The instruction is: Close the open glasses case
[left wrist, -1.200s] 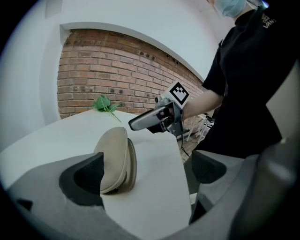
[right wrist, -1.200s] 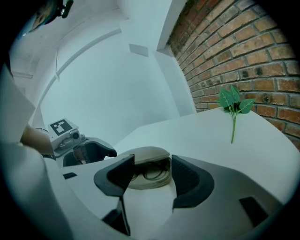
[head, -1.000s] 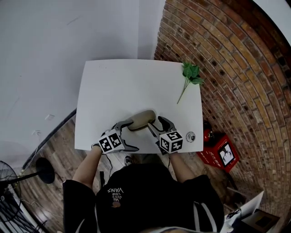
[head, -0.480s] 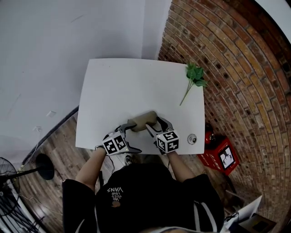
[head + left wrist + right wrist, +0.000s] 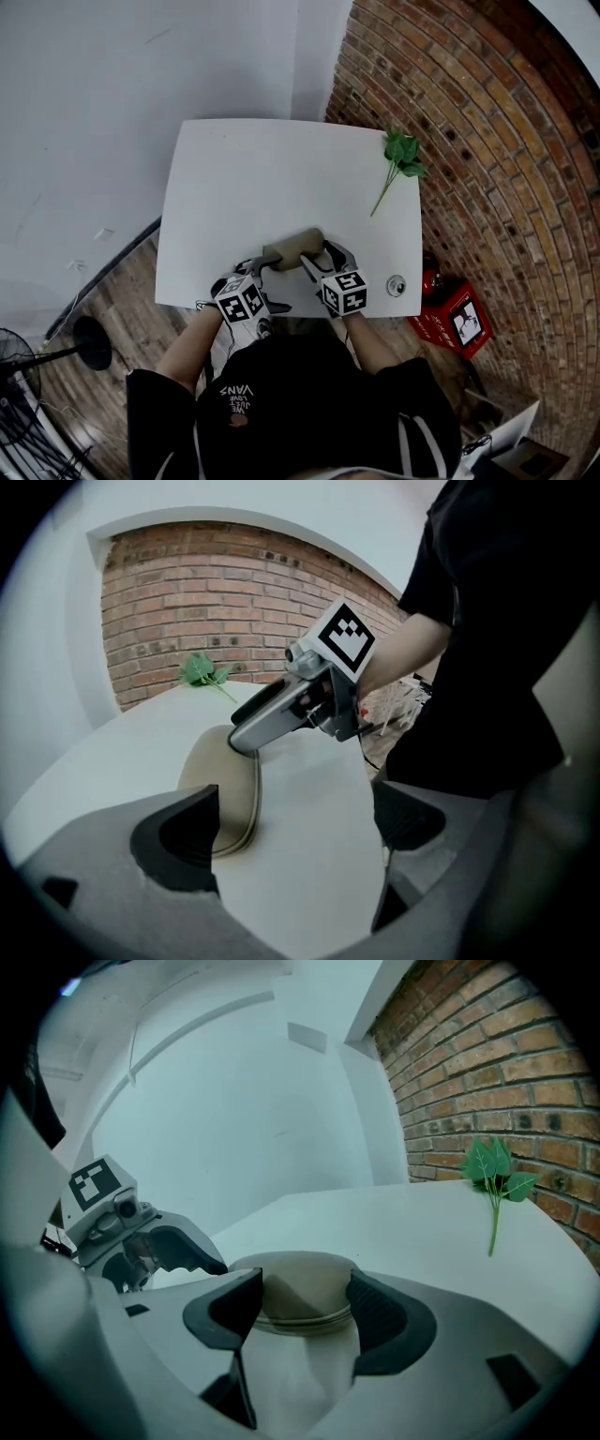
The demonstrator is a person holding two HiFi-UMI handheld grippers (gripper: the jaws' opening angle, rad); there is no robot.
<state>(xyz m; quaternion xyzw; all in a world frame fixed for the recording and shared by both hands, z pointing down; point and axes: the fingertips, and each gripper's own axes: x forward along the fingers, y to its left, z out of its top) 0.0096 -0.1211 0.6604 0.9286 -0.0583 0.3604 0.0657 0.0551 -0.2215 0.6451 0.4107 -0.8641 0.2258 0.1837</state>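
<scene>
A tan glasses case lies near the front edge of the white table, its lid down on the base with only a seam showing. My right gripper is at the case's right end. In the right gripper view the case sits just past the spread fingertips of that gripper, and no squeeze shows. My left gripper is at the case's left end with its jaws closing. In the left gripper view its jaws stand wide over bare table. The case lies ahead by the left finger.
A green leafy sprig lies at the table's far right, by the brick wall. A small round metal object sits at the front right corner. A red crate stands on the floor to the right, and a fan base is at the lower left.
My left gripper has tilted a little, and its marker cube has shifted slightly to the right. The case and the right gripper stay where they were.
</scene>
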